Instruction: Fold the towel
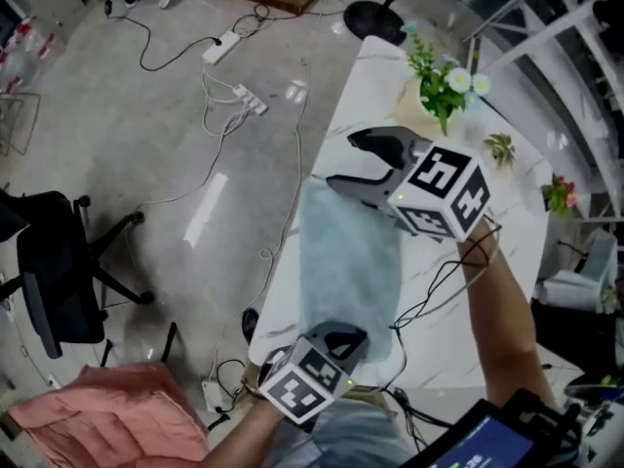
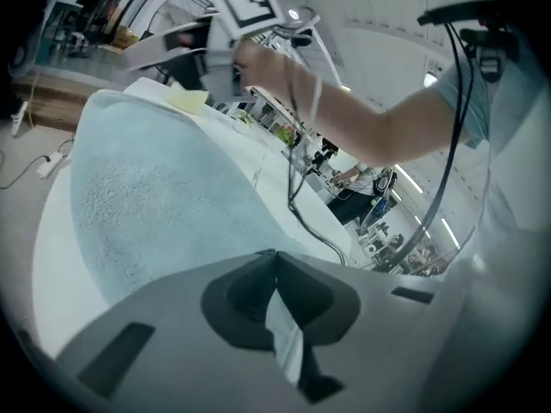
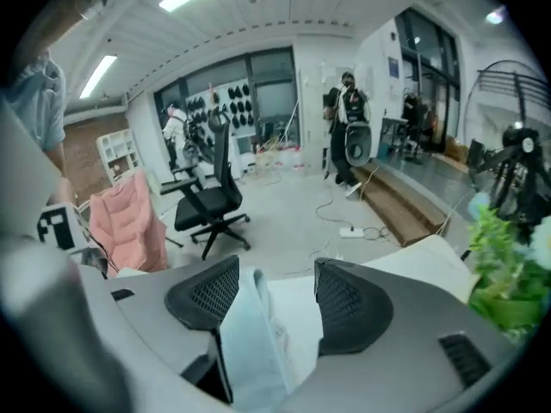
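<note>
**Operator:** Where is the towel [image 1: 349, 252], and what has hold of it?

**Technician:** The light blue towel lies lengthwise along the left edge of the white counter [image 1: 458, 300]. The left tongs [image 1: 336, 338] are closed on its near end; in the left gripper view a thin strip of cloth is pinched between the shut jaws [image 2: 274, 255]. The right tongs [image 1: 343, 160] stand apart at the far end. In the right gripper view a ridge of towel [image 3: 250, 334] rises between the jaws, resting against one of them but not clamped.

**Operator:** What are the likely faults from this state?

**Technician:**
1. Snagging. The ridge may catch on the open jaw's textured pad and be dragged when the tongs move off, spoiling the far edge.
2. Slip. The left grip holds little cloth, so a firm pull may free it.
3. Drop. The towel lies close to the counter's edge, and a sideways tug may slide it toward the floor [image 1: 146, 164].
4. Fouling. A black cable [image 1: 441, 279] runs just beside the towel, and a potted plant [image 1: 441, 84] stands near the right tongs. A wide sweep may strike either.
</note>
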